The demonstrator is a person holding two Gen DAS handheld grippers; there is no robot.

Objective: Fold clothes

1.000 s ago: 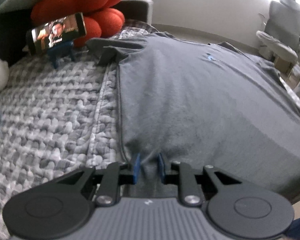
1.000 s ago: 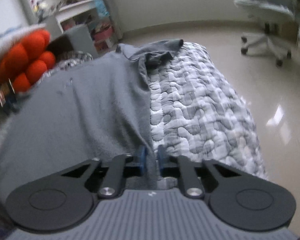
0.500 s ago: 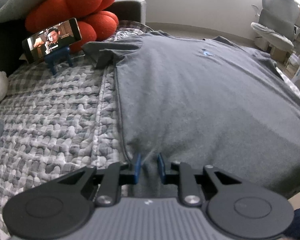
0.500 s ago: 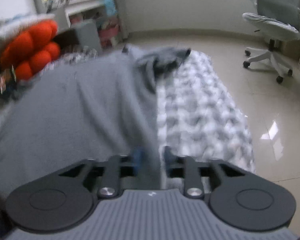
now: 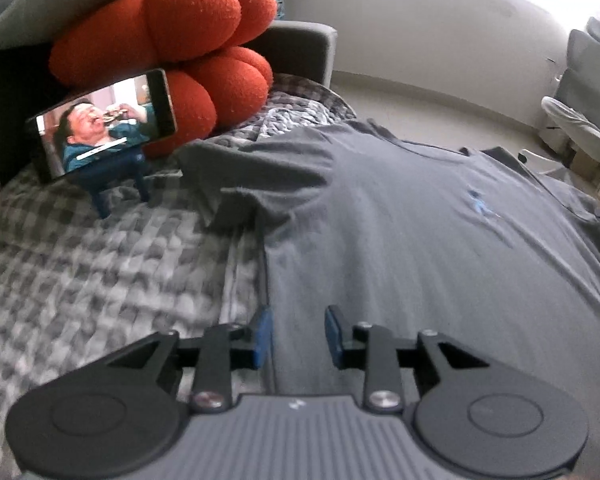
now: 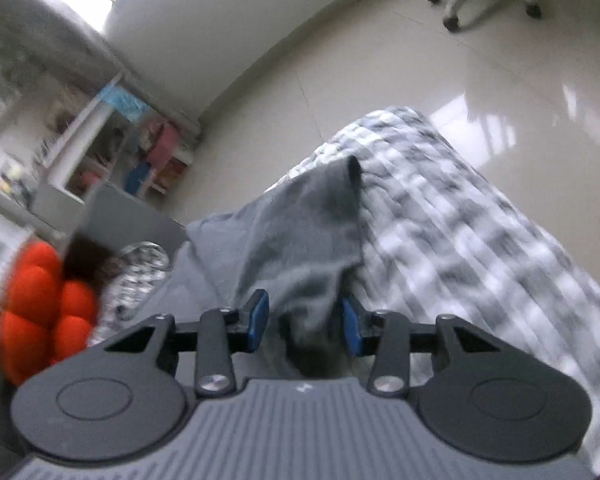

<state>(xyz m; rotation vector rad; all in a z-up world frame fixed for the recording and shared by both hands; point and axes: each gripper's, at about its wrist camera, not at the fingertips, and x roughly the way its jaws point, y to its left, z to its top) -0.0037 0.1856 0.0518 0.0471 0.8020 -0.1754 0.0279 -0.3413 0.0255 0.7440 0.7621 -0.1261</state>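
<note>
Left gripper point(image 5: 298, 334) just widened, fingers apart, off grey T-shirt point(image 5: 440, 240). Right gripper point(image 6: 305, 326) just narrowed, fingers apart around sleeve. Regrip squarely, fold inward.

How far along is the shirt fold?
Done: grey shirt spread on checked blanket. In hand: left gripper fingers have just opened over its edge; right gripper fingers have just been closing around bunched cloth, not yet pinching. Left: every fold, apparently.

Daylight, fairly bright. Blown-out window glare top right in left view, top left in right view; glossy cream floor tiles point(image 6: 480, 92) show reflections. Right view motion-blurred, esp. grey-white checked quilt point(image 6: 480, 240). Fisheye bends edges, dark corner vignetting.
</note>
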